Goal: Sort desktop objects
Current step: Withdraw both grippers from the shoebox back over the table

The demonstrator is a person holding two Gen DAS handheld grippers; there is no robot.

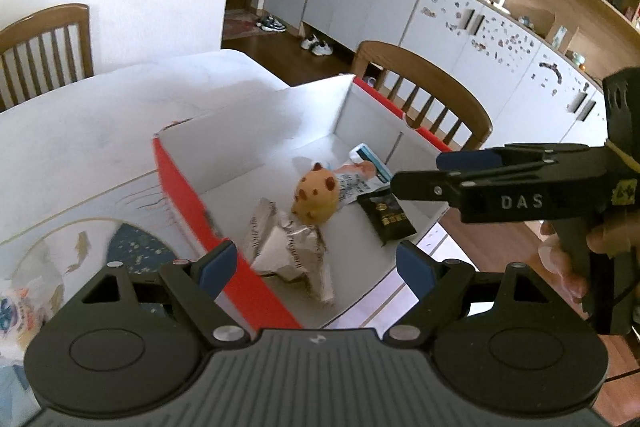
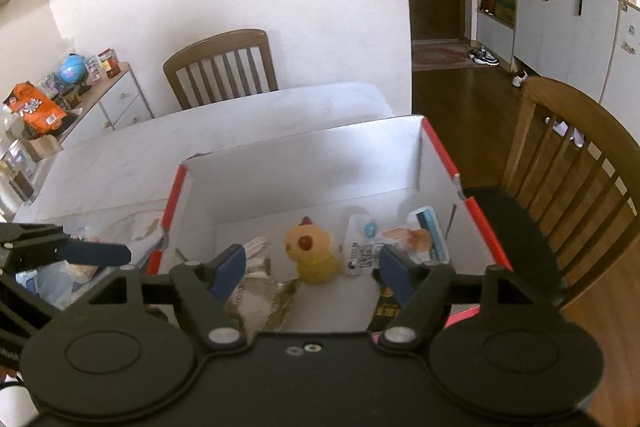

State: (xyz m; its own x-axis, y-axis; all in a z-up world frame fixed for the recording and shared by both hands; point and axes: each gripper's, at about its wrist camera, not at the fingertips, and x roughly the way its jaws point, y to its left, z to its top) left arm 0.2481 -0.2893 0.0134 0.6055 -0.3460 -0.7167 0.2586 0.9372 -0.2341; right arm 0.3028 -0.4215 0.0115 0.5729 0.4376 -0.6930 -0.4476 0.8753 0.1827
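Observation:
A white box with red rims [image 1: 180, 187] [image 2: 484, 227] stands on the table. Inside lie a yellow spotted toy [image 1: 316, 197] [image 2: 312, 251], a silver foil packet [image 1: 288, 247] [image 2: 256, 291], a black sachet [image 1: 386, 217], a white printed pouch [image 2: 362, 247] and a blue-edged packet [image 1: 370, 159] [image 2: 430, 227]. My left gripper [image 1: 316, 265] is open and empty above the box's near edge. My right gripper [image 2: 310, 269] is open and empty over the box; it shows in the left wrist view [image 1: 436, 171] at the box's right side.
The white table [image 1: 100, 131] extends left. Patterned bags [image 1: 24, 307] lie at its left near corner. Wooden chairs [image 1: 432, 87] [image 2: 224, 67] stand at the far and right sides. A sideboard with snacks [image 2: 60, 99] stands left.

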